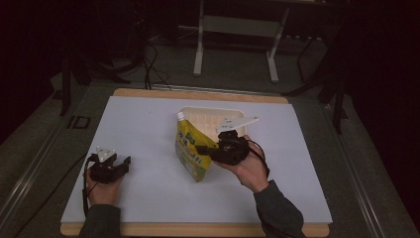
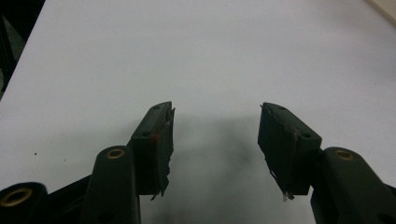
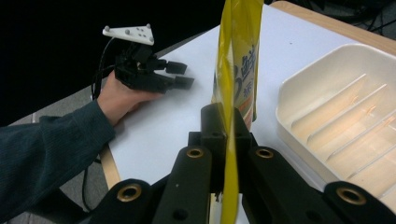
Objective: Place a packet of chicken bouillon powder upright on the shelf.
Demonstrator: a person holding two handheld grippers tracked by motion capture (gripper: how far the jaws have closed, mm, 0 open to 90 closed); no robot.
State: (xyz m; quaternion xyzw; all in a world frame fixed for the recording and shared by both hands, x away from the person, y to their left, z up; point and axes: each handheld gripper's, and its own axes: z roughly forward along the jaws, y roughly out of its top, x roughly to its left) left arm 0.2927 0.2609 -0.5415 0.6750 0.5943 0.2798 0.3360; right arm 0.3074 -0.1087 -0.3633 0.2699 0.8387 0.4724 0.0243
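Right claw (image 1: 203, 149) clamped on the side seam of a yellow spouted refill pouch (image 1: 190, 148), held upright mid-worktop (image 1: 148, 129), just in front of the cream slotted tray (image 1: 208, 116). My left claw (image 1: 124, 163) rests low near the left edge, jaws spread wide, holding nothing.

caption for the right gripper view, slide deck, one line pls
Right gripper pinching the yellow pouch by its edge beside the white tray.
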